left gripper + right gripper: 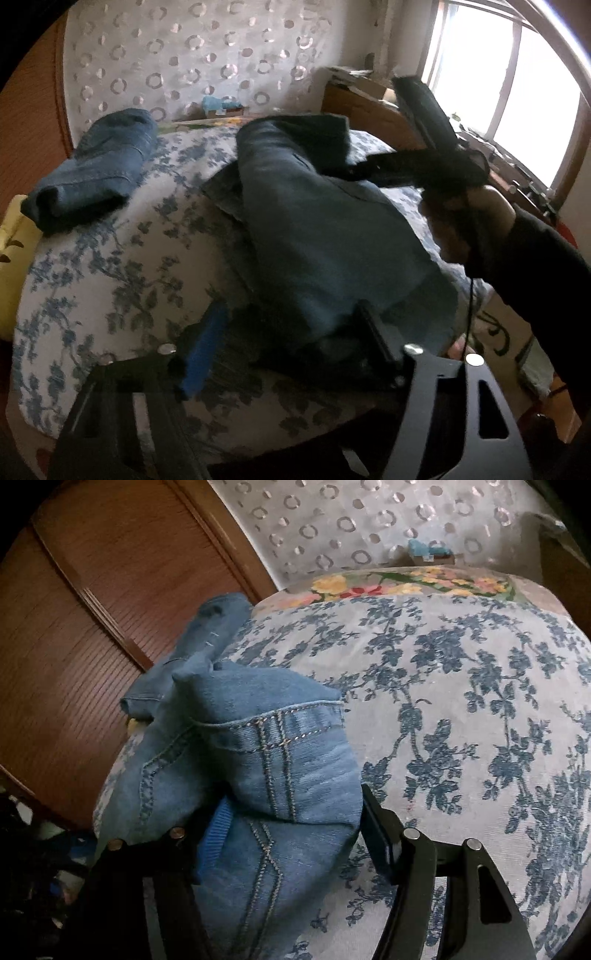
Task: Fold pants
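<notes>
Pants (325,236) lie on the floral bed (110,280), part-folded lengthwise with further folds due, right gripper (291,819) clamped on the hem, left gripper (291,332) spread wide around the denim's near end.

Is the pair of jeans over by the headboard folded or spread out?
Folded. In the left wrist view the far jeans sit on the bedspread as a compact bundle with stacked layers showing at the near end.

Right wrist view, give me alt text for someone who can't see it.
The right gripper holds a bunched fold of blue jeans between its fingers, above a bed with a blue floral cover. A wooden panel stands to the left.
</notes>
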### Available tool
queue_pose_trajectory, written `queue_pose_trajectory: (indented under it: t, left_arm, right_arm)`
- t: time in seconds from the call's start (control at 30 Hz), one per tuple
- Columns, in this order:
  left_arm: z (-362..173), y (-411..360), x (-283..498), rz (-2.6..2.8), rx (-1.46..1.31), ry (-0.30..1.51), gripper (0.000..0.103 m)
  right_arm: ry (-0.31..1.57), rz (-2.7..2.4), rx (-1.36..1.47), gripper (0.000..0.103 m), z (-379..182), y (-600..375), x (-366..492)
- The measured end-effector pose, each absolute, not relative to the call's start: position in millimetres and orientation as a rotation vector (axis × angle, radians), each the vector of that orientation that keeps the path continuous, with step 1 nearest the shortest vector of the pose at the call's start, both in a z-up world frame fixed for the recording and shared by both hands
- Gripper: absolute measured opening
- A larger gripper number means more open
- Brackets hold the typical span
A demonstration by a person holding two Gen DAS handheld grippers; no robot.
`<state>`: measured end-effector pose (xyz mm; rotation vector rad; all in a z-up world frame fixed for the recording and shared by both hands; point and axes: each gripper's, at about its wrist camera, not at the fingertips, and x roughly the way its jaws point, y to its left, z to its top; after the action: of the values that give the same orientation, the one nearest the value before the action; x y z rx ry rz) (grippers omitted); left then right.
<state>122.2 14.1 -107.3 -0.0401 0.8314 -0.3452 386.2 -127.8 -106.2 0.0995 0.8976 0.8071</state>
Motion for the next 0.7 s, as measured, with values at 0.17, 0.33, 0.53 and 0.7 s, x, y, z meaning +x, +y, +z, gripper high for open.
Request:
queue_pose_trajectory:
  t: [0.17, 0.33, 0.53, 0.7]
  left_arm:
    - [-120, 7, 121, -0.363, -0.043, 0.850, 0.044]
    - [-115, 12, 115, -0.373, -0.062, 0.816, 0.022]
    - [-98, 21, 108, -0.398, -0.101, 0.758, 0.019]
    - [-68, 44, 117, -0.392, -0.148, 0.669, 0.019]
  right_arm:
    - [0.844, 0.870, 0.117, 0.029, -94, -130, 379]
    - [0.749, 0.855, 0.094, 0.022, -65, -128, 361]
    - [0.624, 0.911, 0.069, 0.021, -12, -122, 331]
    - [0.546, 0.948, 0.043, 0.020, 31, -112, 323]
